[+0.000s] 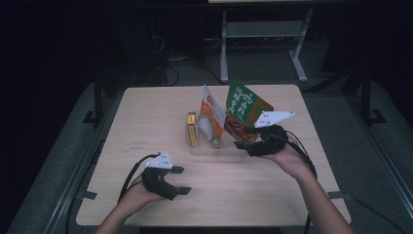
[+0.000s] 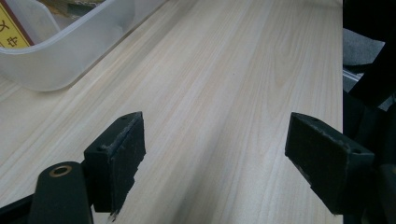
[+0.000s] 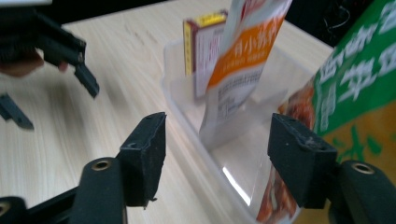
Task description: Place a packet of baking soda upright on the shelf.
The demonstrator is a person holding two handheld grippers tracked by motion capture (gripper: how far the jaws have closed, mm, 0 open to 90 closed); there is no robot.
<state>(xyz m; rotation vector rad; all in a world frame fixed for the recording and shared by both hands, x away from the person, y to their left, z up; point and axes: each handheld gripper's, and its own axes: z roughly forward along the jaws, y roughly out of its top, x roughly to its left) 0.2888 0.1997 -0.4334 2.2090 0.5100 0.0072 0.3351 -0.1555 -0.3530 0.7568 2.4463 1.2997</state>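
At the centre of the high view, a clear tray [image 1: 214,146] on the table [image 1: 146,122] holds a yellow box [image 1: 192,129], a white-orange pouch [image 1: 212,114] and a green packet [image 1: 243,108]. The right gripper [image 1: 242,136] sits at the tray's right end, jaws apart and empty. The left gripper [image 1: 181,180], lower left, is also spread wide over bare wood.

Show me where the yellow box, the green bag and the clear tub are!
yellow box [image 1: 192,129], high view, on its top edge.
green bag [image 1: 242,104], high view, on its printed front.
clear tub [image 2: 70,44], left gripper view, on its outer wall.
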